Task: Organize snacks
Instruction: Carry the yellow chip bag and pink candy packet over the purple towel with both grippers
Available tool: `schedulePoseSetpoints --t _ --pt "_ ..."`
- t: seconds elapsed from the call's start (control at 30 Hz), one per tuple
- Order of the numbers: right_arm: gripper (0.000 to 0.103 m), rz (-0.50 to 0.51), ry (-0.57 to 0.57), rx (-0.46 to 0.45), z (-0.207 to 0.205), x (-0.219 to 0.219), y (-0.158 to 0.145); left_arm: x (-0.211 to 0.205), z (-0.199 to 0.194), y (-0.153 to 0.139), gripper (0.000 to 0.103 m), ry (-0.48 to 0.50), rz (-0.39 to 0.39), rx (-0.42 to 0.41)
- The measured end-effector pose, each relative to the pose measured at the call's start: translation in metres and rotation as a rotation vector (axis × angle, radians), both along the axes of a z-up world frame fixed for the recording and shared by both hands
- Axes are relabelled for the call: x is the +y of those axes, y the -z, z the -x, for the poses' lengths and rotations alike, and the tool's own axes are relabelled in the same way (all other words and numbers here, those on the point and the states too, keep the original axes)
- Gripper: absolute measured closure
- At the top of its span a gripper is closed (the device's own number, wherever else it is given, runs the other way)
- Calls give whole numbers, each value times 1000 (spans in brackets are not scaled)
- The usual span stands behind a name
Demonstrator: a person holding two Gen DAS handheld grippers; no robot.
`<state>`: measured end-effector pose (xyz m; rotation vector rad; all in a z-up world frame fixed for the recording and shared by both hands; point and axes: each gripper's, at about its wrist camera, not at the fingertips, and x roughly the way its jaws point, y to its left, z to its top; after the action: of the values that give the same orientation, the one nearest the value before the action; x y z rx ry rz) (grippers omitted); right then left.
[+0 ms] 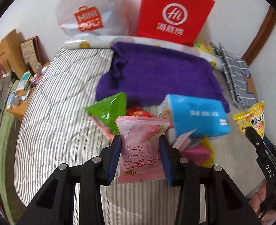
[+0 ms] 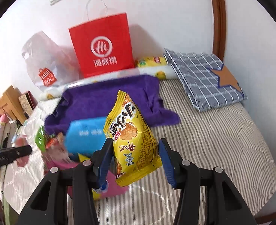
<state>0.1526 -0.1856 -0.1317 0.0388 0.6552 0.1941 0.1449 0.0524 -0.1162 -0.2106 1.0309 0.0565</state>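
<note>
Left wrist: left gripper [image 1: 140,146] pinching pink peach snack packet [image 1: 141,150] above the striped bed [image 1: 49,112]; bedside desk clutter [image 1: 23,88] visible only here. Right wrist: right gripper [image 2: 135,152] clamps yellow rice-cracker bag [image 2: 132,140]; checked cloth [image 2: 203,78] fully visible, blue tissue pack [image 2: 85,133] behind.

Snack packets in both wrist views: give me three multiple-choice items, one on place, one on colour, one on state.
1. Where does the red paper bag stand?
A. against the wall
B. on the floor
C. on the purple towel

2. What colour is the packet in the left gripper?
A. green
B. pink
C. blue

3. How is the yellow snack packet held?
A. lying loose on the bed
B. inside the red bag
C. between the right gripper's fingers

Key: 1 A, it leans on the white wall behind the purple towel. 2 B, the pink peach packet sits pinched there. 3 C, lifted above the striped bedcover.
</note>
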Motion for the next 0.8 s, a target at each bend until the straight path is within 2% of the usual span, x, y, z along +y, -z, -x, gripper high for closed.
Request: schedulePoseSetpoints --t 0.3,0.73,0.8 --pt "56 -28 -29 -50 -18 11 -35 -20 -26 -24 62 39 -5 -43" --pt "56 -59 -62 -54 -65 20 -51 -27 -78 -44 62 33 -17 -78" --pt "56 -36 -44 -60 -77 21 -50 -26 -86 -46 62 32 -24 -83"
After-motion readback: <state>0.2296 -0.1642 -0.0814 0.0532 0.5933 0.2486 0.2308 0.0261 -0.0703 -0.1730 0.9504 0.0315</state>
